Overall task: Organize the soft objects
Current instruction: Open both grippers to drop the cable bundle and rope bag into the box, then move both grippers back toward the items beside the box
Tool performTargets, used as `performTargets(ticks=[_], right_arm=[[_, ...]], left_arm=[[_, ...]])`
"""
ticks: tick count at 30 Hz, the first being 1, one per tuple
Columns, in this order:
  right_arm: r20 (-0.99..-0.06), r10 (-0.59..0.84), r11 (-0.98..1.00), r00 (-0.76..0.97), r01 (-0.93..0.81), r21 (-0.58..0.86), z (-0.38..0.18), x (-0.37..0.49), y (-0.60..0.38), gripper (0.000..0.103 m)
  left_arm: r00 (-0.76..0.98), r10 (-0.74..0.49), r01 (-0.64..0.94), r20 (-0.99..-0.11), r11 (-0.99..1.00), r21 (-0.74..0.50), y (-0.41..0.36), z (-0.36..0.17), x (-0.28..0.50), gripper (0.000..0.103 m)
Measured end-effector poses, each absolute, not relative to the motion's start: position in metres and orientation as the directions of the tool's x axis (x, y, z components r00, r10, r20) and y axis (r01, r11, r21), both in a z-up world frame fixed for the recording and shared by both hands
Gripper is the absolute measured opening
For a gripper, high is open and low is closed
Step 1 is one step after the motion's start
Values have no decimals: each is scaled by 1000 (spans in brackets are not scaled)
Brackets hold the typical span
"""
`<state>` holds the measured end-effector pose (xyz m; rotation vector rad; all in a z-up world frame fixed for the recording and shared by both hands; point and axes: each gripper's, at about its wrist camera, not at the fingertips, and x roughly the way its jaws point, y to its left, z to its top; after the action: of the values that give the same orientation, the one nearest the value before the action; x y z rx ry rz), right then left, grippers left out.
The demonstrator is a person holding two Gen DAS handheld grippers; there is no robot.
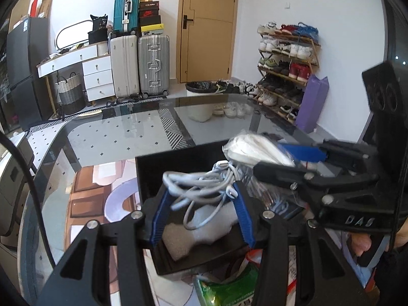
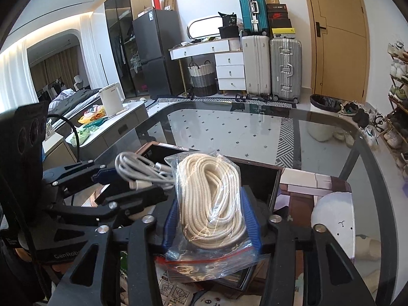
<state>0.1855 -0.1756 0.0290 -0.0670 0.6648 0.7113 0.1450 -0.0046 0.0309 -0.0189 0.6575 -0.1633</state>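
Observation:
My left gripper (image 1: pixel 201 191) is shut on a bundle of grey-white cables (image 1: pixel 201 182) and holds it above a black tray (image 1: pixel 153 168) on the glass table (image 1: pixel 114 137). A grey foam piece (image 1: pixel 201 229) lies in the tray. My right gripper (image 2: pixel 209 201) is shut on a clear zip bag of cream rope (image 2: pixel 211 199) and holds it over the same black tray (image 2: pixel 257 178). In the left wrist view the right gripper (image 1: pixel 285 158) comes in from the right with the bag (image 1: pixel 255 150). In the right wrist view the left gripper (image 2: pixel 127 181) holds the cables (image 2: pixel 140 170) at the left.
A green packet (image 1: pixel 229 288) and printed leaflets (image 2: pixel 176 293) lie at the table's near edge. A white bin (image 1: pixel 201 102), a shoe rack (image 1: pixel 285 68), suitcases (image 1: pixel 140 63) and a white dresser (image 1: pixel 97 74) stand beyond the table. A kettle (image 2: pixel 112 99) stands on a counter to the left.

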Motion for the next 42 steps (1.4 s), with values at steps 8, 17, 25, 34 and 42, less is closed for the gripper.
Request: performTargets(ticks=[8, 17, 25, 34, 42], right_arm=[[-556, 547, 798, 626, -590, 122, 40, 166, -201, 90], [-580, 504, 839, 640, -522, 153, 27, 148, -241, 102], [-621, 487, 845, 614, -510, 159, 16, 131, -254, 102], [-651, 477, 836, 591, -535, 127, 8, 118, -253, 102], [-691, 466, 843, 553, -514, 157, -6, 128, -253, 102]], left_arm=[[831, -146, 128, -537, 989, -71, 6, 50, 114, 99], [822, -103, 73, -560, 995, -75, 18, 44, 96, 100], [800, -77, 48, -594, 997, -65, 18, 26, 76, 100], [800, -75, 52, -595, 997, -55, 21, 18, 56, 100], [793, -73, 38, -605, 997, -70, 28, 15, 57, 100]])
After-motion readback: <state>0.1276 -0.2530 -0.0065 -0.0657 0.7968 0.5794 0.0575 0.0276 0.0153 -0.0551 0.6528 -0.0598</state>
